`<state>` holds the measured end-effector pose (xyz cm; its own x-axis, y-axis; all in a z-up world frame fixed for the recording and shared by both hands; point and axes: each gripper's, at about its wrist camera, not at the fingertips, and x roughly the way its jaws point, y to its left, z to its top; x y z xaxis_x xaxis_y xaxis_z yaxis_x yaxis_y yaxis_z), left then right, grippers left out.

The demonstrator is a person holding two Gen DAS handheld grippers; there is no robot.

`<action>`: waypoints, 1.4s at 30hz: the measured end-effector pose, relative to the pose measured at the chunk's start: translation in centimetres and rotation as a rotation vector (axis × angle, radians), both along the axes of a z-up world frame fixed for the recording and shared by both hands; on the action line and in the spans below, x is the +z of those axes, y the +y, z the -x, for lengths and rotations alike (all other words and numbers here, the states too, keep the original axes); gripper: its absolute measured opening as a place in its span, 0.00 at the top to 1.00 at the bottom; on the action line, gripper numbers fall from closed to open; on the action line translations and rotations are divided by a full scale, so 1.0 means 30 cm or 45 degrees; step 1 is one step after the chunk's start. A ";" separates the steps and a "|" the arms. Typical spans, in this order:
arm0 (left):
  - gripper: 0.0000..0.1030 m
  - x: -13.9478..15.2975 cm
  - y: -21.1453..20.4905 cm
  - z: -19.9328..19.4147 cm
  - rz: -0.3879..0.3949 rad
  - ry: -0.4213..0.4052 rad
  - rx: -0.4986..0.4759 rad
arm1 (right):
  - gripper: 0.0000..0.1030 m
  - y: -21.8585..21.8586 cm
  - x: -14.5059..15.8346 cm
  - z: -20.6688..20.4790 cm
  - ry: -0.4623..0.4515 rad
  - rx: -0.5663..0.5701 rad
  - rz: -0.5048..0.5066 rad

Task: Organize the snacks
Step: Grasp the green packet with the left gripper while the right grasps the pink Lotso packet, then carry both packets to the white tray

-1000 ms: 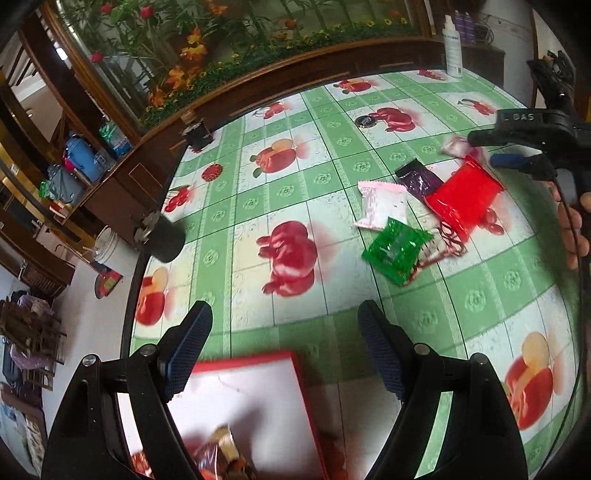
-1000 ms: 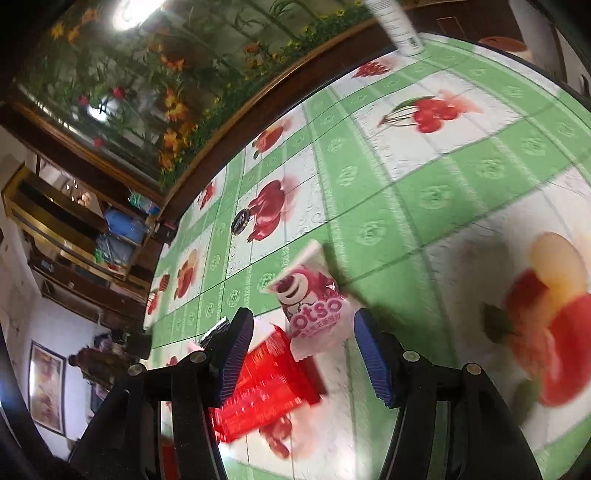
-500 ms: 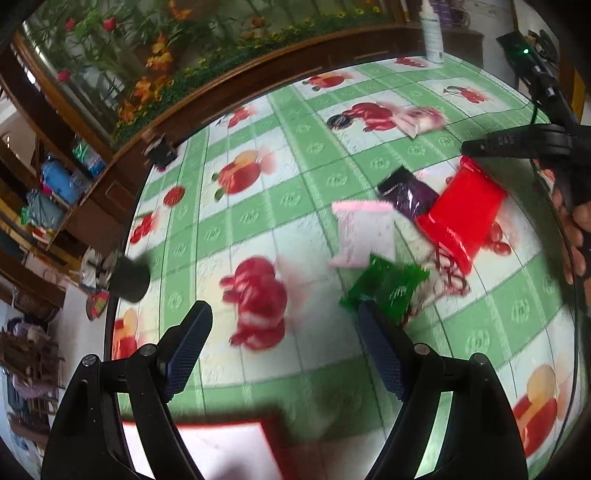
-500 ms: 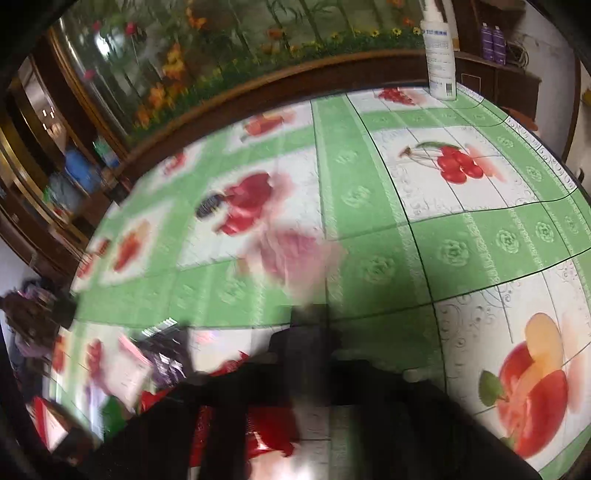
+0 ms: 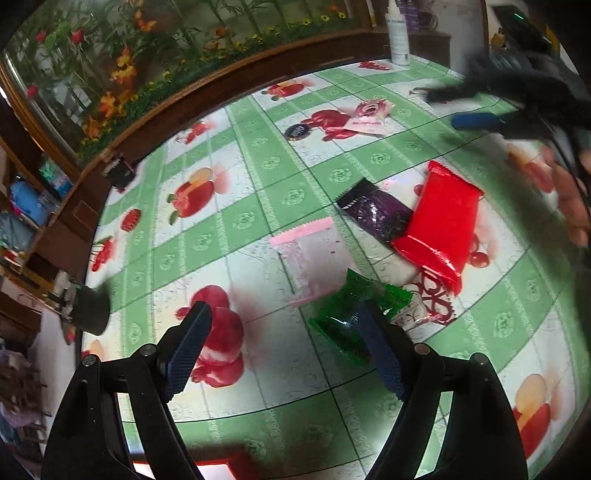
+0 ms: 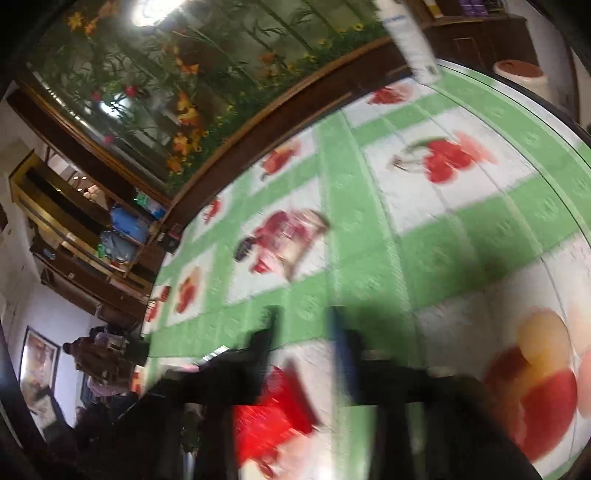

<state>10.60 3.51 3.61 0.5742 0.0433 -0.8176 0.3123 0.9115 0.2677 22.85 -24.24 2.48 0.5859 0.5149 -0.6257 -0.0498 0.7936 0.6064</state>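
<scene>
The left gripper (image 5: 284, 332) hangs spread and empty over the tablecloth (image 5: 258, 192), its right finger just above the green packet (image 5: 347, 314). Right of that packet lie the purple packet (image 5: 376, 214) and red packet (image 5: 439, 225). The right gripper (image 6: 306, 328), blurred, has just been opening, nothing between its fingers.

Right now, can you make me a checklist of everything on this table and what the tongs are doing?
Surface: green-and-white checked tablecloth with fruit prints.
Job's things: red foil packet, purple packet, pale pink packet, green crinkly packet, pink bear-print packet lying apart, red-rimmed box.
Clutter: white bottle.
Tongs: left tongs open, empty; right tongs blurred, just opening, nothing between them.
Cables: nothing seen.
Surroundings: flower mural.
</scene>
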 end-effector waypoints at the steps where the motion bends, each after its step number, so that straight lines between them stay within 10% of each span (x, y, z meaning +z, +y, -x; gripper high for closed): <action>1: 0.21 0.001 0.002 -0.002 0.012 0.007 -0.005 | 0.34 0.020 0.019 -0.028 -0.019 0.000 0.034; 12: 0.21 -0.008 0.085 -0.087 0.280 0.161 -0.030 | 0.35 0.235 -0.048 -0.287 0.166 -0.104 0.320; 14: 0.21 -0.006 0.108 -0.084 0.296 0.167 -0.029 | 0.38 0.290 -0.040 -0.300 0.112 -0.143 0.446; 16: 0.21 0.000 0.129 -0.076 0.301 0.163 -0.029 | 0.64 0.325 -0.050 -0.306 0.110 -0.170 0.524; 19: 0.21 0.020 0.165 -0.059 0.310 0.140 -0.016 | 0.66 0.357 -0.058 -0.304 0.093 -0.186 0.633; 31: 0.21 0.049 0.003 0.027 0.108 0.034 -0.133 | 0.66 0.009 -0.046 0.029 0.233 -0.070 0.404; 42: 0.21 -0.074 -0.060 -0.094 0.281 0.261 0.314 | 0.66 -0.096 -0.068 0.313 0.142 0.004 0.169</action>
